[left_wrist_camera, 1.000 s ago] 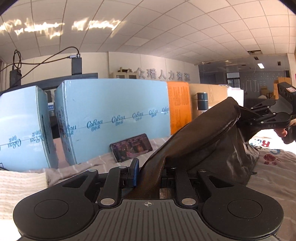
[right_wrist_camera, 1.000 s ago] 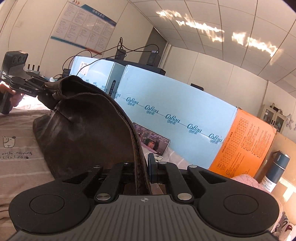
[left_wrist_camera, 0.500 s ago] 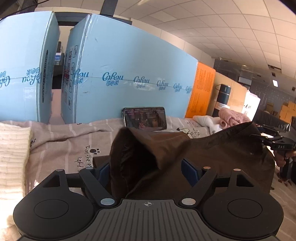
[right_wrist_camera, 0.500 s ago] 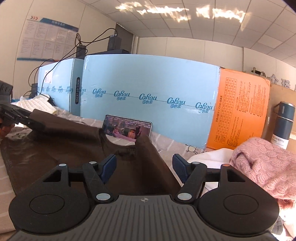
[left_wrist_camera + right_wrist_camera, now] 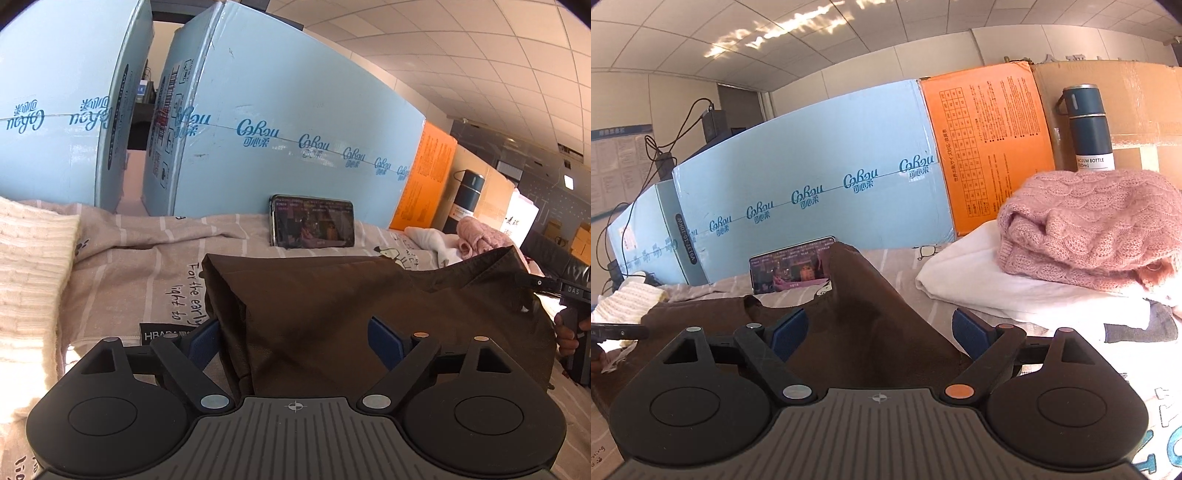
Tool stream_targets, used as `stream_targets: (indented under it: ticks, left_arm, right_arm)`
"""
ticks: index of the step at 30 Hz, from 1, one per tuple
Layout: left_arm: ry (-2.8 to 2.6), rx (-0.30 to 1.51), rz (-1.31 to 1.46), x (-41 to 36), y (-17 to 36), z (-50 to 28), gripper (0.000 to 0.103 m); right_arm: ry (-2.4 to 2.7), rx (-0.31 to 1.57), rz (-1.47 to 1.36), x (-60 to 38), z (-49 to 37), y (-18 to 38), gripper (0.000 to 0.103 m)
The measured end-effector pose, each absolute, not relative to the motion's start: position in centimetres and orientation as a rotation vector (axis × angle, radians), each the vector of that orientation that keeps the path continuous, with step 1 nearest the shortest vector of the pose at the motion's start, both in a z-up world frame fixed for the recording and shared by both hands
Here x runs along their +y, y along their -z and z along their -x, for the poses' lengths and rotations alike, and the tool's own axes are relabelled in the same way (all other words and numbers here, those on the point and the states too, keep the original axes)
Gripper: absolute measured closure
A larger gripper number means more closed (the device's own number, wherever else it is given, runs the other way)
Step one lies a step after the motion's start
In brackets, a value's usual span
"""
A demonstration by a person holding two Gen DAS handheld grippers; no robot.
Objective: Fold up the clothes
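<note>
A dark brown garment (image 5: 351, 306) lies spread on the striped bedsheet (image 5: 147, 251). My left gripper (image 5: 295, 338) is open, its blue pads (image 5: 201, 339) standing either side of the garment's near edge. The garment also shows in the right wrist view (image 5: 864, 314), with one corner peaked up. My right gripper (image 5: 877, 330) is open around that peak. The other gripper shows at the far right of the left wrist view (image 5: 565, 291) and at the far left of the right wrist view (image 5: 617, 332).
Pale blue boxes (image 5: 277, 122) and an orange box (image 5: 990, 147) wall the back. A phone (image 5: 314, 225) leans on them. A pink knit (image 5: 1089, 229) lies on folded white cloth (image 5: 1015, 291). A cream knit (image 5: 29, 280) is at left. A blue bottle (image 5: 1089, 129) stands behind.
Both grippers lowered the held garment onto the bed and opened, letting it go. Since half a second ago they have stayed open and come closer to the cloth.
</note>
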State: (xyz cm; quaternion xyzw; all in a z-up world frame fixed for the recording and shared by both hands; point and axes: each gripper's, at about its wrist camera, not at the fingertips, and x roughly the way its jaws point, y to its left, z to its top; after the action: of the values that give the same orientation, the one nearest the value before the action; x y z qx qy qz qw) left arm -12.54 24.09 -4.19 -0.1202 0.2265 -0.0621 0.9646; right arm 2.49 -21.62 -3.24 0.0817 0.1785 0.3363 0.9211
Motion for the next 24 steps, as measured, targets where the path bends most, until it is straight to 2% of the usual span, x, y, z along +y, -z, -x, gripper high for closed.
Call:
stream_targets:
  ticks: [4,9,10,11,12,14,15,16,18,24]
  left_arm:
    - [0.120,0.456,0.243,24.1,4.2,12.6,0.016]
    - [0.116,0.450,0.240,24.0,4.1,12.8,0.016]
    - [0.116,0.446,0.234,23.9,4.1,12.8,0.016]
    - [0.118,0.438,0.220,23.7,4.0,13.0,0.016]
    - [0.120,0.429,0.206,23.4,3.9,13.1,0.016]
    - [0.124,0.413,0.177,22.9,3.7,13.4,0.017]
    - [0.125,0.404,0.163,22.7,3.6,13.5,0.036]
    - [0.127,0.396,0.149,22.4,3.5,13.7,0.071]
    - [0.134,0.375,0.125,22.0,3.2,14.0,0.095]
    - [0.156,0.249,0.143,20.9,1.2,17.5,0.098]
  right_arm:
    - [-0.753,0.365,-0.113,-21.1,-2.7,2.9,0.021]
    - [-0.853,0.370,0.115,-19.6,-3.6,1.8,0.021]
    - [-0.866,0.378,0.151,-19.3,-3.9,1.6,0.024]
    - [-0.884,0.394,0.189,-19.0,-4.2,1.5,0.038]
    - [-0.888,0.413,0.228,-18.6,-4.5,1.6,0.063]
    - [-0.865,0.440,0.293,-17.9,-4.6,1.7,0.090]
    - [-0.874,0.448,0.298,-17.9,-4.5,1.6,0.091]
    - [-0.882,0.456,0.304,-17.9,-4.3,1.5,0.092]
    - [-0.920,0.447,0.231,-18.8,-3.5,0.6,0.093]
    - [-0.994,0.420,-0.048,-22.6,-0.9,-2.5,0.093]
